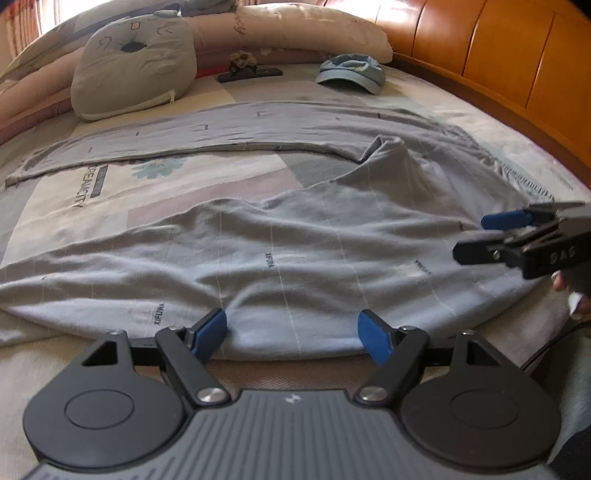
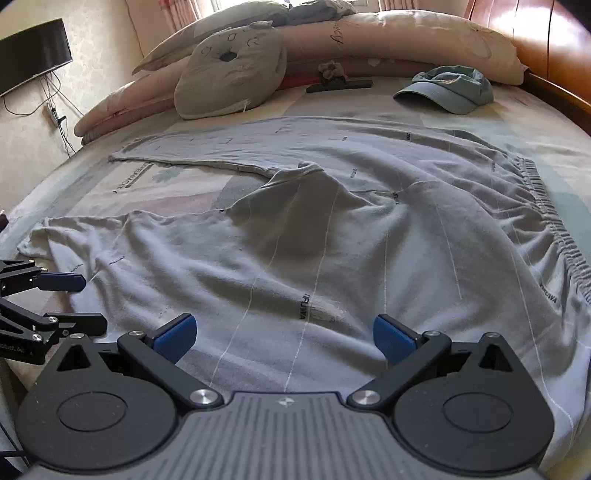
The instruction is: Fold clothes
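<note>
grey pyjama trousers (image 2: 332, 236) spread rumpled across the bed (image 2: 184, 184), legs apart, left gripper (image 1: 291, 334) and right gripper (image 2: 284, 334) both spread wide at the near edge, holding nothing, blue cap (image 2: 448, 88) near pillows

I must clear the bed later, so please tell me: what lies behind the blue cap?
Behind the blue cap lies a long pinkish pillow, then the wooden headboard. Whatever is under the cap is covered.
</note>
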### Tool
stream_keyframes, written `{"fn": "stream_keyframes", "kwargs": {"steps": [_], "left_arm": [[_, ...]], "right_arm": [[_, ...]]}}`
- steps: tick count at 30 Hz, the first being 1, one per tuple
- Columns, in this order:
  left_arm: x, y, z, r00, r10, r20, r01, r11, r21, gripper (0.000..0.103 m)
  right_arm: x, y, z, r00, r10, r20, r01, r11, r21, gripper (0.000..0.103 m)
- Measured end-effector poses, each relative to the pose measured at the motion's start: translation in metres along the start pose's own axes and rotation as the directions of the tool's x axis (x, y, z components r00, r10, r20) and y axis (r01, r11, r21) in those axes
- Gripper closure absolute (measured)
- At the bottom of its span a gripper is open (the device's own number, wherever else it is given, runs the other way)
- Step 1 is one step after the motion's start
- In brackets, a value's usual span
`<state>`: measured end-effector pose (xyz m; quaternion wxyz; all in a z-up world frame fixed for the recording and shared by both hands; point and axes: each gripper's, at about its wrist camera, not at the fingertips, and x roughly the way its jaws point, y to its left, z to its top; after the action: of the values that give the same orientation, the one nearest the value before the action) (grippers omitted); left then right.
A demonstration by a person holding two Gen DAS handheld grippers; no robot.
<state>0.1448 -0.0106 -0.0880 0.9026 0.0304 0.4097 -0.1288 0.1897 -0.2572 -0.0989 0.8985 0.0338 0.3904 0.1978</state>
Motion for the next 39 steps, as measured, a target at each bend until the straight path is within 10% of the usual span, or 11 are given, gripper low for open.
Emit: {"fn": "stream_keyframes", "kwargs": {"steps": [5,12,24,32,39], "left_arm": [[-0.018,0.006,0.002,1.0,-0.02,0.018,0.02,1.0,0.006,0.024],[-0.055,0.07,0.005,0.991,0.133,-0.006,-0.132,0.99,0.055,0.024],[-0.087,0.226,-0.047,0.98,0.19,-0.054,-0.196,0.902,-0.383,0.024],[-0.073,0.299,-0.082,0.991,0.085,0.101,0.006,0.735,-0.678,0.024],[-0.066,0.348,-0.114,0.944,0.053,0.327,0.262,0.483,-0.836,0.026]], "right_arm": [[0.002,0.008,-0.004,0.999,-0.041,0.002,0.041,0.999,-0.022,0.0],[0.003,0.02,-0.01,0.994,-0.111,-0.009,0.109,0.988,-0.109,0.0],[0.004,0.031,-0.001,0.975,-0.207,-0.076,0.204,0.978,-0.047,0.0],[-0.019,0.046,0.013,0.986,-0.166,-0.029,0.167,0.985,0.046,0.0],[-0.019,0.061,0.024,0.988,-0.153,-0.011,0.153,0.987,0.044,0.0]]}}
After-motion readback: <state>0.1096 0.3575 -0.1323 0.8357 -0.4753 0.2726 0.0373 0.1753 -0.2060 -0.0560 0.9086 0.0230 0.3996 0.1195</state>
